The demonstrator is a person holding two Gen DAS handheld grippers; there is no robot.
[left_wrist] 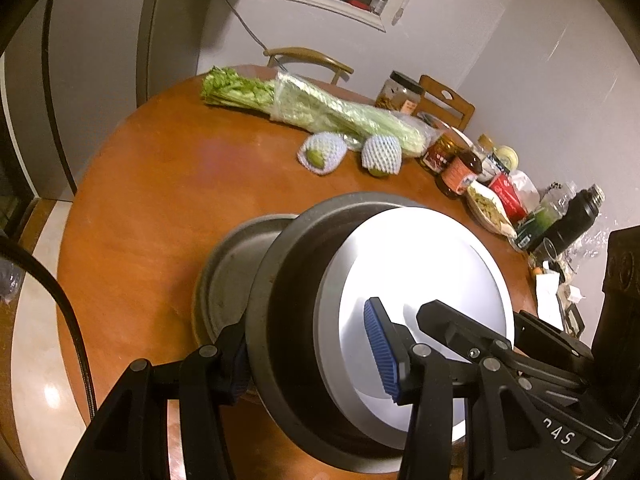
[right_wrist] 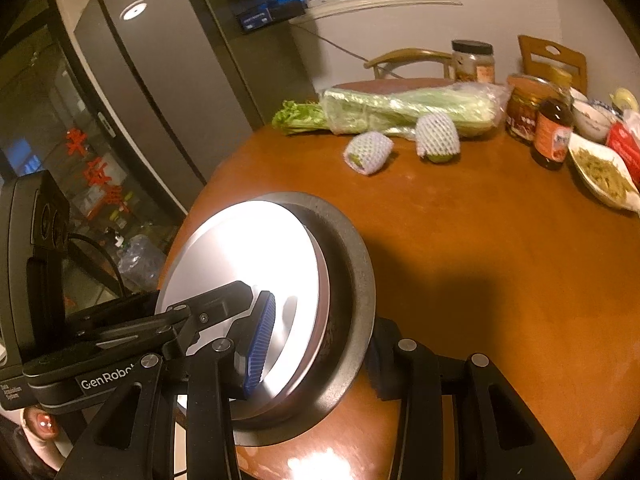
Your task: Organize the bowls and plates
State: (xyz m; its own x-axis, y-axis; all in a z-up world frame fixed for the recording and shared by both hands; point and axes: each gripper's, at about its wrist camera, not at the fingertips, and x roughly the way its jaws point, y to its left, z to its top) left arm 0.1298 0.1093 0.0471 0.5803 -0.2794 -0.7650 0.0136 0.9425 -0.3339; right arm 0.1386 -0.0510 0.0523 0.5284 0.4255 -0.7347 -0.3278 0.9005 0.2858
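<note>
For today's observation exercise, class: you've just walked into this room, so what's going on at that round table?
A person is working two handheld grippers on a stack of dishes: a white plate nested in a dark grey bowl. The left gripper and right gripper each clamp the stack's rim from opposite sides, holding it tilted above the wooden table. Another grey dish lies flat beneath. Celery, net-wrapped fruit and jars sit further back.

I'm seeing dim amber room light, the white plate (left_wrist: 420, 280) blown out by glare (fisheye corners black), distant clutter blurred.
</note>
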